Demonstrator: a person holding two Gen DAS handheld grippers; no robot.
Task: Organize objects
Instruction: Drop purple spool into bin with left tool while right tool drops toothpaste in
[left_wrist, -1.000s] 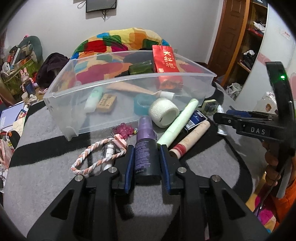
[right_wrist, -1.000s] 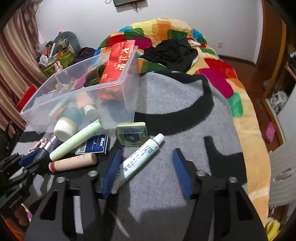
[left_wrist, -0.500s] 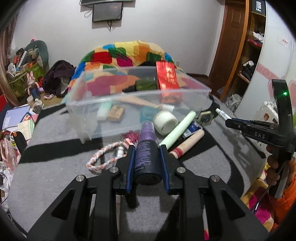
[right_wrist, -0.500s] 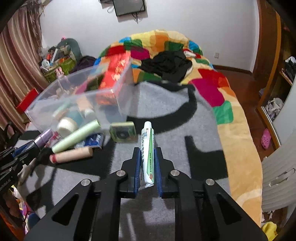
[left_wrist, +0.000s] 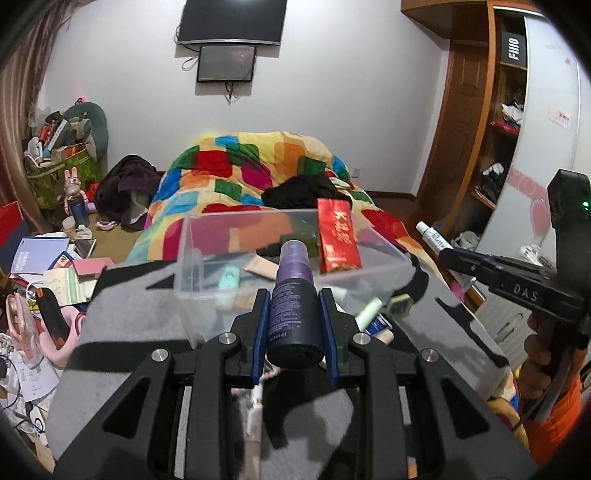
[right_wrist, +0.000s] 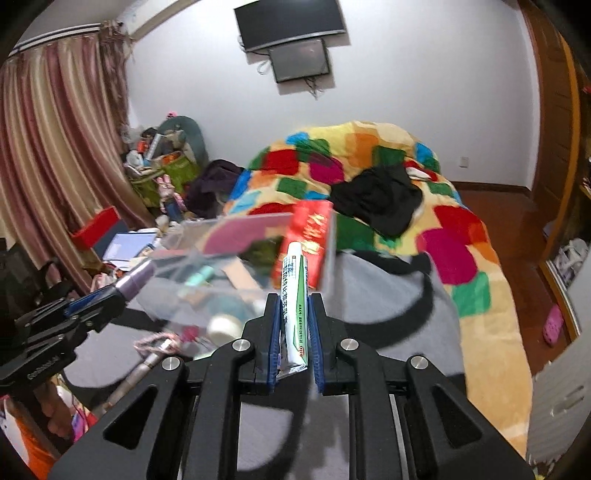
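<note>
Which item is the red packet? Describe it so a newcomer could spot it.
Start at the clear plastic bin on the grey blanket, in front of the patchwork quilt. The red packet stands upright against the bin's right wall. It is the only bright red, gold-lettered item there, taller than the rim.

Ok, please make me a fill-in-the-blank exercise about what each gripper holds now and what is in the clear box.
1. The left gripper is shut on a dark spray bottle with a ____ cap.
2. The right gripper is shut on a white and green ____.
3. Inside the clear plastic box, a ____ packet stands upright.
4. A black garment lies on the ____ quilt.

Missing words: purple; tube; red; multicoloured
</note>
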